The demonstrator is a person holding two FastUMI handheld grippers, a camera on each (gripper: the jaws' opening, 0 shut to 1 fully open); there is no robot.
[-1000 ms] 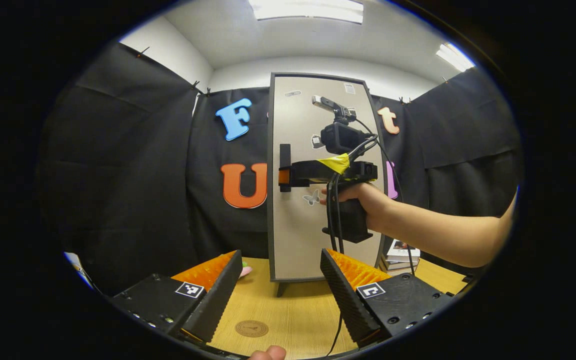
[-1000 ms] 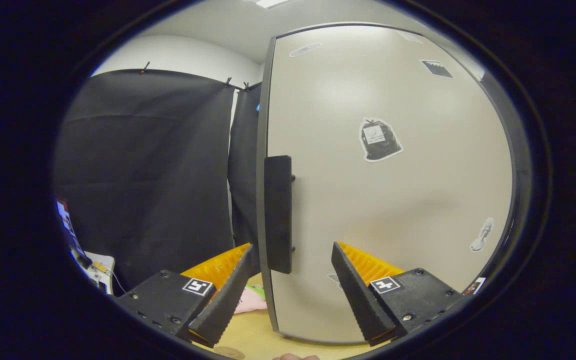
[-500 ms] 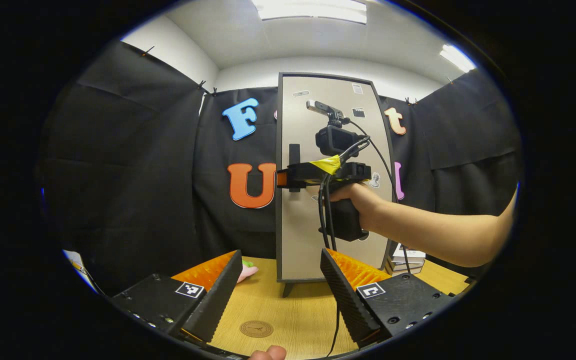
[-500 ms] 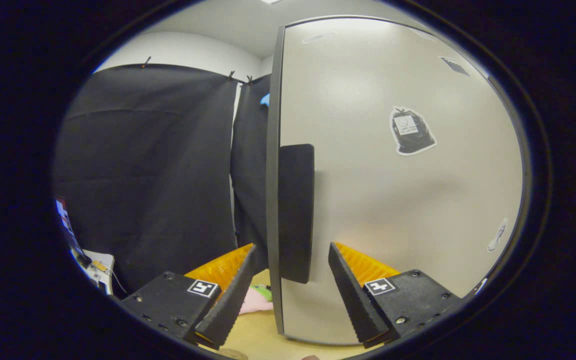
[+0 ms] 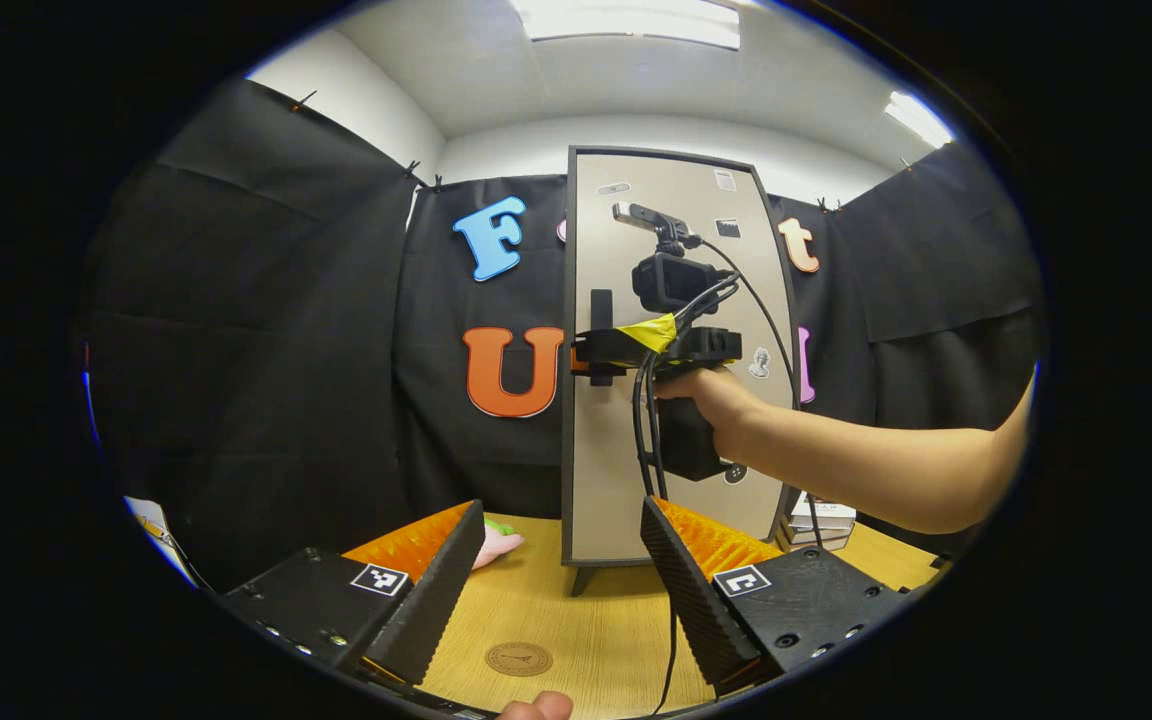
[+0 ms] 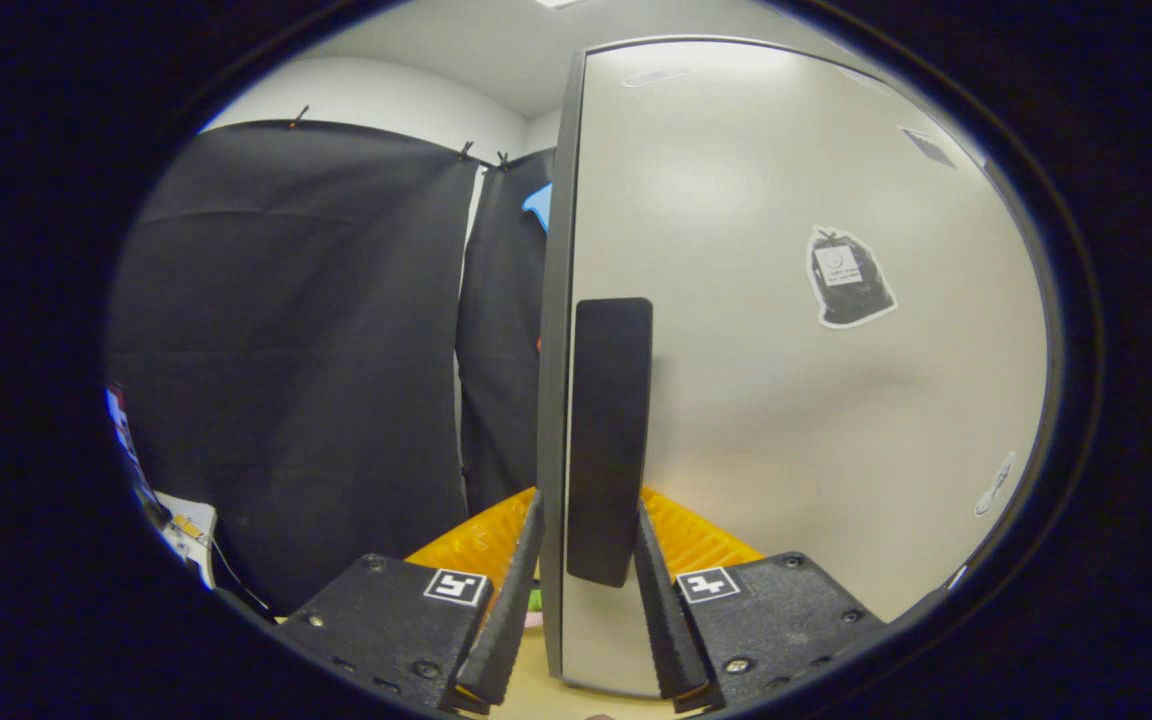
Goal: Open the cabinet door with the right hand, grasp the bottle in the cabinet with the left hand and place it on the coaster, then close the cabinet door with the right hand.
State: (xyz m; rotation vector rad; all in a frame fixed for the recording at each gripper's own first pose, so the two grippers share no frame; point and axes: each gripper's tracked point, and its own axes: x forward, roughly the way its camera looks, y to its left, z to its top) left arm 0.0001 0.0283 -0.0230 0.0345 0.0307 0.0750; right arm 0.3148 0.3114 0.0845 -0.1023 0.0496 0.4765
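The tall cabinet's beige door (image 5: 681, 300) stands shut on the wooden table, hiding the bottle. In the right gripper view, the black vertical door handle (image 6: 608, 430) sits near the door's left edge. My right gripper (image 6: 586, 570) is shut on its lower part, one finger on each side. The left gripper view shows that right gripper (image 5: 596, 352) on the handle (image 5: 601, 310), held by a hand (image 5: 721, 400). My left gripper (image 5: 561, 585) hangs open and empty above the table. The round brown coaster (image 5: 518, 657) lies between its fingers, near the table's front edge.
A pink object (image 5: 498, 545) lies on the table (image 5: 596, 630) left of the cabinet's foot. A stack of books (image 5: 821, 515) sits right of the cabinet. A black cable (image 5: 671, 640) hangs from the right gripper down over the table. Black cloth walls surround the booth.
The right gripper moved forward to the handle and its fingers closed from wide open onto it. The left gripper stayed open and shifted only slightly.
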